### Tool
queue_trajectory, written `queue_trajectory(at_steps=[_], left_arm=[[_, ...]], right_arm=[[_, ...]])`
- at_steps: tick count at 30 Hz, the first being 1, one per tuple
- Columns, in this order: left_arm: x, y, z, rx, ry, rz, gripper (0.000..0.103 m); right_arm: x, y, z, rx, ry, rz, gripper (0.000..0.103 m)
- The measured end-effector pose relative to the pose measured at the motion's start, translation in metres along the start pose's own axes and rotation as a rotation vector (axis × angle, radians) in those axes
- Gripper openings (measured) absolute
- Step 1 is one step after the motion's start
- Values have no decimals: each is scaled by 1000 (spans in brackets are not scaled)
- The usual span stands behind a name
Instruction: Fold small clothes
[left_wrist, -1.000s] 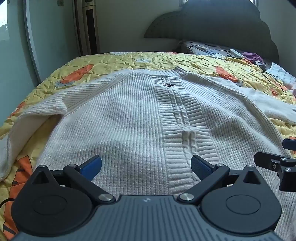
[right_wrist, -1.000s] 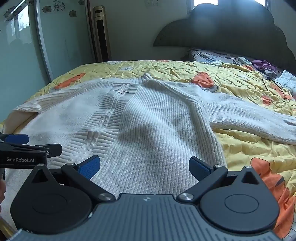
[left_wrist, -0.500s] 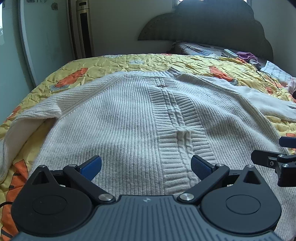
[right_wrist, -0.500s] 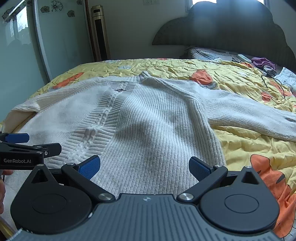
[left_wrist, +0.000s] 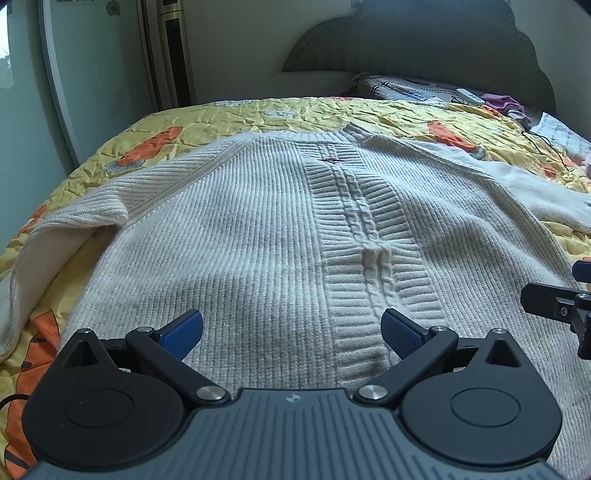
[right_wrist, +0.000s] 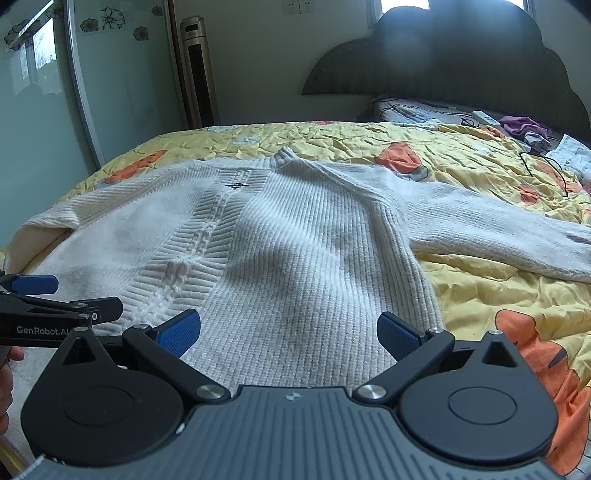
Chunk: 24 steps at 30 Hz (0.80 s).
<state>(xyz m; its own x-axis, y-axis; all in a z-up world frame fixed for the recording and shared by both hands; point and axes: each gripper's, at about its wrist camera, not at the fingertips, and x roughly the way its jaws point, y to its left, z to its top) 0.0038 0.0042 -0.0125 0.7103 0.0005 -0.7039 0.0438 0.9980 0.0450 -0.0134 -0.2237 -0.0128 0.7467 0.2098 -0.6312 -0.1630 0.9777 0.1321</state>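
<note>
Sweater (left_wrist: 236, 236), cream ribbed knit with cable placket down the middle, lies flat and spread on the yellow quilt (left_wrist: 229, 114) with orange prints, hem end toward the cameras, collar toward the headboard (right_wrist: 461, 62). Small dark button (left_wrist: 333, 159) sits near the neck on the placket. One sleeve (right_wrist: 498, 232) stretches out sideways over the quilt on the right; the other sleeve (left_wrist: 66, 229) is folded over at the left bed edge, inner side showing.

Left gripper (left_wrist: 291, 330) hovers low over the hem area, jaws spread wide, blue pads (left_wrist: 184, 328) apart with nothing between them but knit below; contact with the fabric can't be told. Right gripper (right_wrist: 288, 330) same pose, jaws wide apart, empty, over the right half of the hem, near the sweater's side edge. Each gripper shows up in the other's view: left one at the left edge of the right wrist view with "GenRobot.AI" lettering, right one at the right edge of the left wrist view. Bit of a hand (right_wrist: 7, 373) visible at far left of the right wrist view.

Background: tall tower appliance (right_wrist: 197, 74) by the wall, glass sliding door (right_wrist: 122, 74) with flower stickers, purple cloth (right_wrist: 521, 125) and black cable (right_wrist: 543, 166) near the pillows.
</note>
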Motion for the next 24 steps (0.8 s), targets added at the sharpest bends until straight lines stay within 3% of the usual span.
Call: queue_trajectory(at_steps=[24], left_arm=[[10, -6, -1, 9, 40, 8, 103]], right_arm=[[-8, -9, -2, -7, -75, 92, 103]])
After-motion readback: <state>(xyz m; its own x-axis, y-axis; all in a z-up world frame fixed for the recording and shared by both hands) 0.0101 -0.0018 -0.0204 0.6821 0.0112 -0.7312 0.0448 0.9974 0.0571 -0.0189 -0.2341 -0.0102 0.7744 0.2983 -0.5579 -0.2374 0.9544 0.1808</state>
